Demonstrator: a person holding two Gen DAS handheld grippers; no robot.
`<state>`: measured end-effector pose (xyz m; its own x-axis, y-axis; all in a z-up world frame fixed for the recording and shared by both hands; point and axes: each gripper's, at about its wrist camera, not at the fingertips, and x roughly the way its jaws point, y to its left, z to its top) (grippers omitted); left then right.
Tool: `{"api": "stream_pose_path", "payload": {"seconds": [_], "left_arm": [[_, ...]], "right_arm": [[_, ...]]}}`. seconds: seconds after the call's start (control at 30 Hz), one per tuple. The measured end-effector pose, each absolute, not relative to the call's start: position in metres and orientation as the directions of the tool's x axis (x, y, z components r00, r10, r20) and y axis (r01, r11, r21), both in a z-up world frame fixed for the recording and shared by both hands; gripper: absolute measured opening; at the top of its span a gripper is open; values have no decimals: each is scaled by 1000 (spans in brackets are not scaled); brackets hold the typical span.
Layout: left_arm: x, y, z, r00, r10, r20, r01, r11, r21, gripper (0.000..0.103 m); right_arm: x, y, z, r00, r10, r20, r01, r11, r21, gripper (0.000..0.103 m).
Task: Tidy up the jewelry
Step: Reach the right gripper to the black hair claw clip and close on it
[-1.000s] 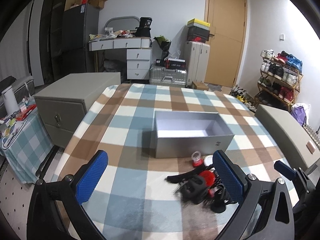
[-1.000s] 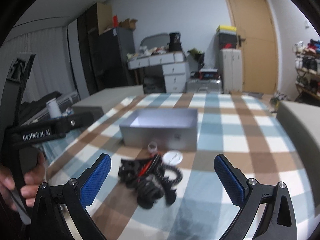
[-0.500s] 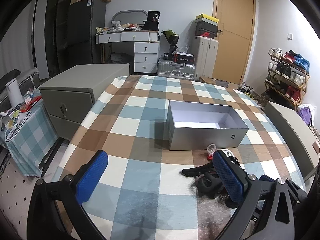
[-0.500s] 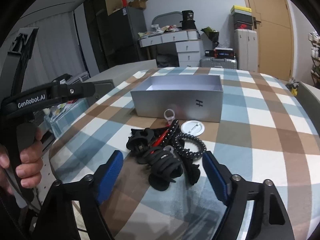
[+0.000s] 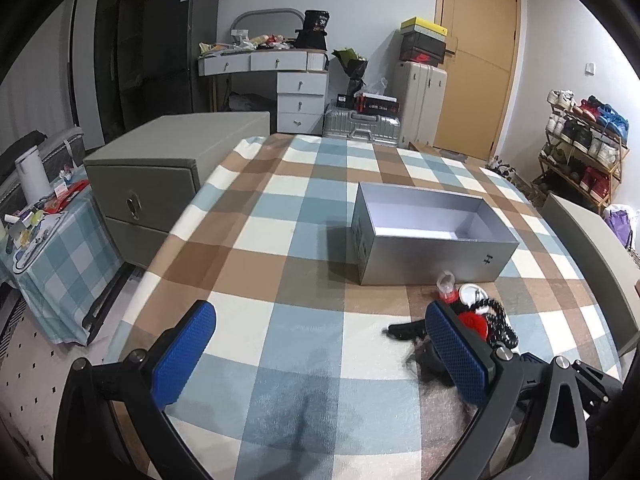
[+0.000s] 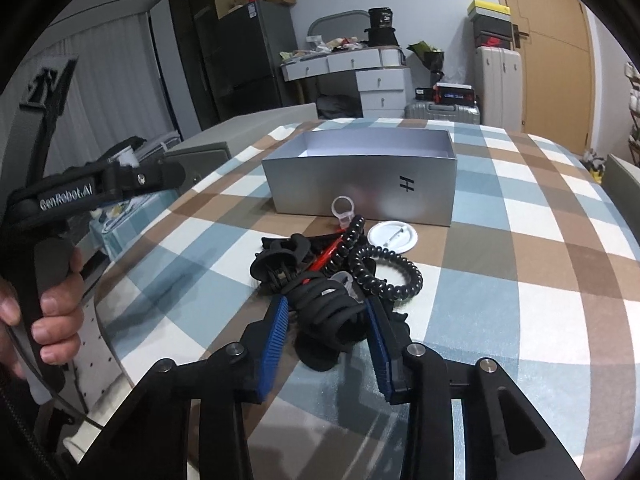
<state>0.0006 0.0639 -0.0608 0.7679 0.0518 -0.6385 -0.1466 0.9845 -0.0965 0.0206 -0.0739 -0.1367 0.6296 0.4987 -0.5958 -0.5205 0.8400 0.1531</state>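
- Here, the pile of hair accessories [image 6: 332,276] lies on the checked tablecloth [image 6: 520,264], just in front of the open grey box [image 6: 360,176]; the box looks empty from both views.
- Nearest item in the pile: a black fabric scrunchie [image 6: 328,308], sitting between the blue pads of the right gripper [image 6: 328,332].
- Right jaws are closing, now narrow; pads flank the scrunchie, contact not clearly made on either side.
- Judgement, step in hand: first pick from the pile, destined for the box.
- To do it well: let the pads close fully on the soft bundle before lifting; grip its middle, not a loose loop.
- Risk: the black coil hair tie [image 6: 384,272] and the black claw clip [image 6: 280,264] touch or overlap the scrunchie and may drag along. Lift slowly, check for snags.
- The red clip [image 6: 330,252] lies under the tangle; the white round badge [image 6: 392,236] and clear ring [image 6: 344,206] sit apart, near the box wall.
- Left gripper [image 5: 316,356] has its jaws wide, nothing between them, hovering over bare cloth to the left of the pile.
- Right wrist view alone shows the scrunchie between the pads, and the person's hand [image 6: 48,312] on the left gripper's handle.
- Left wrist view alone shows the box interior more fully; its right pad hides most of the pile, so grip cannot be judged there.
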Motion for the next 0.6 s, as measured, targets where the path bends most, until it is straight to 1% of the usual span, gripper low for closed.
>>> {"api": "stream_pose_path", "payload": {"seconds": [0.13, 0.23, 0.33, 0.43, 0.6], "left_arm": [[5, 65, -69, 743, -26, -669, -101, 983, -151, 102], [8, 60, -75, 722, -83, -687, -57, 982, -178, 102], [10, 50, -80, 700, -165, -695, 19, 977, -213, 102], [12, 37, -84, 662, -220, -717, 82, 971, -223, 102], [19, 23, -90, 634, -230, -738, 126, 973, -196, 102]], "right_arm": [[16, -79, -132, 648, 512, -564, -522, 838, 160, 32], [13, -86, -127, 652, 548, -524, -531, 823, 201, 32], [10, -93, -121, 657, 576, -485, -536, 810, 236, 32], [7, -103, -118, 660, 603, -448, -536, 796, 283, 32], [8, -115, -113, 683, 595, -423, -511, 803, 307, 32]]}}
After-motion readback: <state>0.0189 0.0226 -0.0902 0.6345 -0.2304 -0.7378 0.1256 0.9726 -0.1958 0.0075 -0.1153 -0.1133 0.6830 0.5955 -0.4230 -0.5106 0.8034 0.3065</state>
